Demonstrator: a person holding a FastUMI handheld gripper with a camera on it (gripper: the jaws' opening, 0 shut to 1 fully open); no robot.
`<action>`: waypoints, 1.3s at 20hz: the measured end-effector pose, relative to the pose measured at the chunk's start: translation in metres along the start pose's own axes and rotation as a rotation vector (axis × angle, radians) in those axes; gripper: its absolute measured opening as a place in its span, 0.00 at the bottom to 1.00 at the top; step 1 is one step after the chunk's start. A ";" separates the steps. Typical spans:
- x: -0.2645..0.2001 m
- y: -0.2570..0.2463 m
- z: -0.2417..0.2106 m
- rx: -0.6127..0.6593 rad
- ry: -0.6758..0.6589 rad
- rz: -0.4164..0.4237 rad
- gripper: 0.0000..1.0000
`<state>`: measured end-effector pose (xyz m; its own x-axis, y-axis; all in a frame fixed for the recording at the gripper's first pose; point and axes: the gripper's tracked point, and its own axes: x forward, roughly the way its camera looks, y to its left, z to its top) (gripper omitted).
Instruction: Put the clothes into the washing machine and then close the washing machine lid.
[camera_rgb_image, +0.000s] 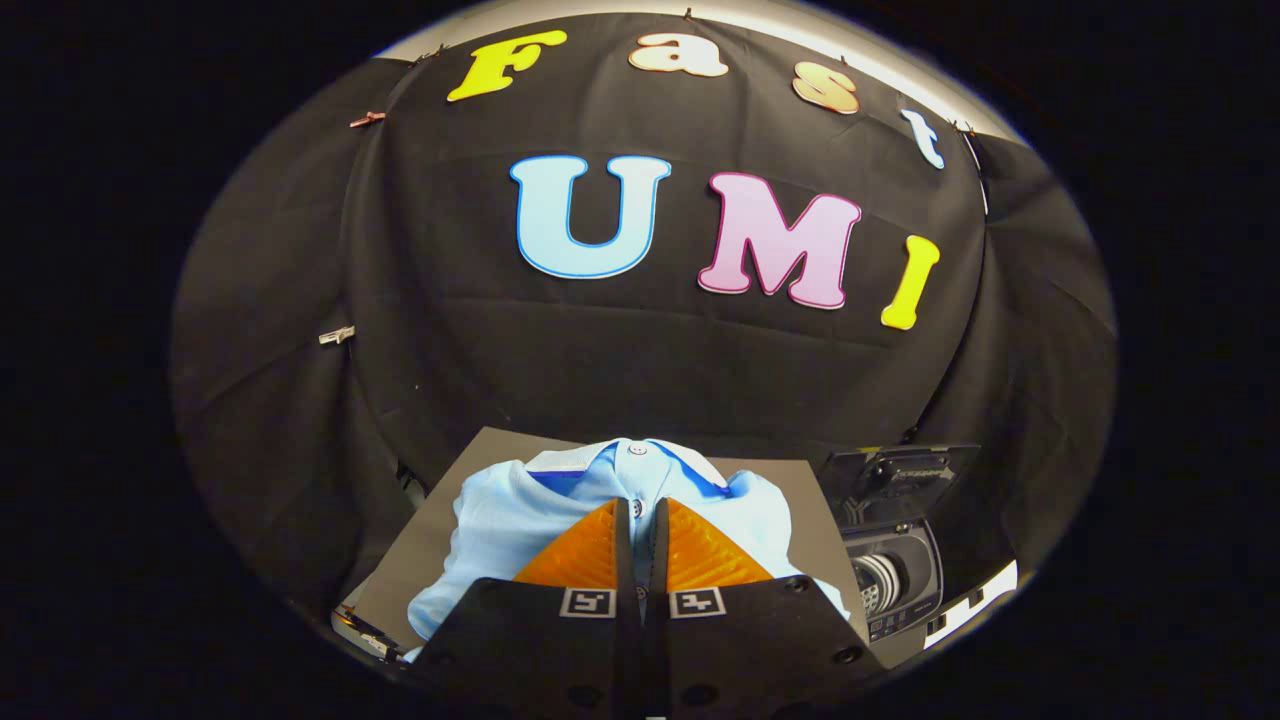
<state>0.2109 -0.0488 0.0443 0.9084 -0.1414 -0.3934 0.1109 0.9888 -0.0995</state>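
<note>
Gripper view: the gripper (641, 520) sits low over a light blue shirt (500, 530) that lies bunched on a flat grey-brown board (420, 540). Fingers are drawn together, only a thin slit left between them, tips resting at the shirt's buttoned front. A sliver of blue fabric and a button show in that slit, so some cloth seems pinched, but I cannot tell if both fingers really press on it. Each finger (590, 550) has a ribbed inner face and a small square marker tag at its base.

Shirt: collar (640, 455) points toward the board's far edge, with a darker blue inner lining and a button at the neck, just beyond the fingertips. The fabric spreads to both sides of the fingers, more of it toward the board's left edge, and a bulge reaches toward the near left corner. It covers most of the board's middle; bare board shows along the left edge and the far right corner.

Washing machine (890, 570): small, dark, standing just past the board's right edge, apart from the shirt. Its lid (900, 470) is up, tilted back, and the round drum opening shows below it.

Black cloth wall (640, 360) hangs behind everything.
</note>
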 end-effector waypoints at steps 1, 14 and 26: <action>-0.004 0.000 0.004 -0.009 -0.017 -0.003 0.05; -0.018 -0.062 0.036 0.014 -0.100 0.014 0.05; -0.007 -0.237 0.044 0.061 -0.117 0.038 0.05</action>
<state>0.1959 -0.2803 0.1106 0.9529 -0.1014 -0.2858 0.0970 0.9949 -0.0294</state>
